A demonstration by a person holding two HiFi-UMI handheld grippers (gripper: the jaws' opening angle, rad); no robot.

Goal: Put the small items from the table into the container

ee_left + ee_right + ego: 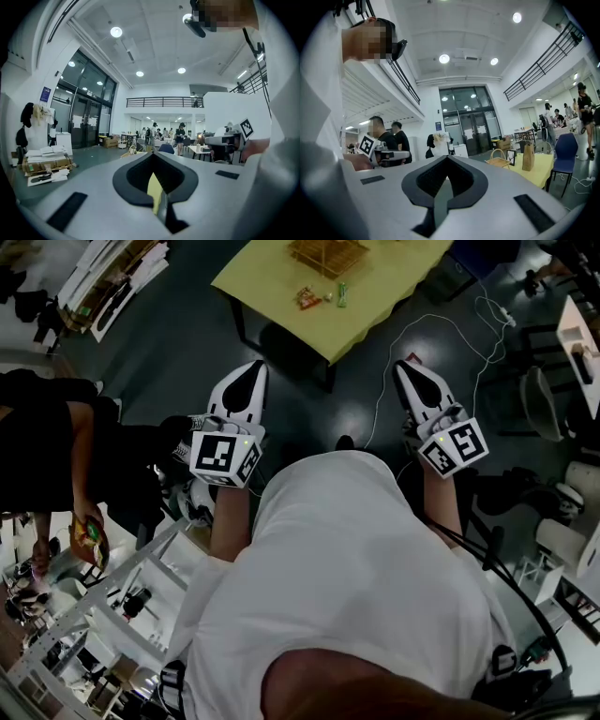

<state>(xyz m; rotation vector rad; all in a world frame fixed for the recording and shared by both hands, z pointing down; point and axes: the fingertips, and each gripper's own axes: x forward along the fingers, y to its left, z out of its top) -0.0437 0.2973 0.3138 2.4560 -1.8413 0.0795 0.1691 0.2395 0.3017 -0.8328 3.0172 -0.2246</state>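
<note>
A yellow table [375,282] stands ahead of me at the top of the head view. On it sit a wicker basket [328,253] and a few small items: a reddish packet [307,298] and a green one [342,293]. My left gripper [253,368] and right gripper [405,365] are held level in front of my chest, short of the table, both shut and empty. In the right gripper view the basket [499,161] and a brown paper bag [528,157] stand on the table [543,171] off to the right. The left gripper [152,155] shows only a yellow sliver of the table between its shut jaws.
A white cable [422,343] runs over the dark floor between me and the table. A person [56,456] stands at my left beside white shelving [103,606]. Chairs and gear [548,409] crowd the right side. A blue chair [566,147] stands by the table.
</note>
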